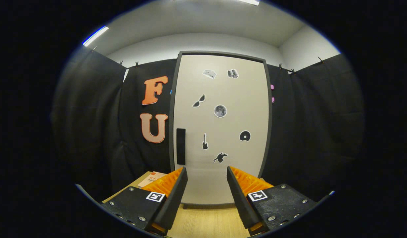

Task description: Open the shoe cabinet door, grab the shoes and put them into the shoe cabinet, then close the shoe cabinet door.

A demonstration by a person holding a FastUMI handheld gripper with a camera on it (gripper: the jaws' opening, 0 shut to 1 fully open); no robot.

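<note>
Your tool point(206, 180) is spread wide with nothing between its fingers point(177, 191), and it points straight at the shoe cabinet point(220, 129). The cabinet stands upright beyond the fingertips, against the black cloth wall point(319, 132). Its pale door point(229, 178) is closed inside a dark frame, so you cannot tell what is inside. A dark vertical handle point(181, 146) sits near the door's left edge, and small stickers point(220, 111) are scattered over the panel. A cardboard box point(147, 178) lies beside the cabinet, partly behind the left finger. Wooden floor point(206, 221) shows between the fingers.
</note>
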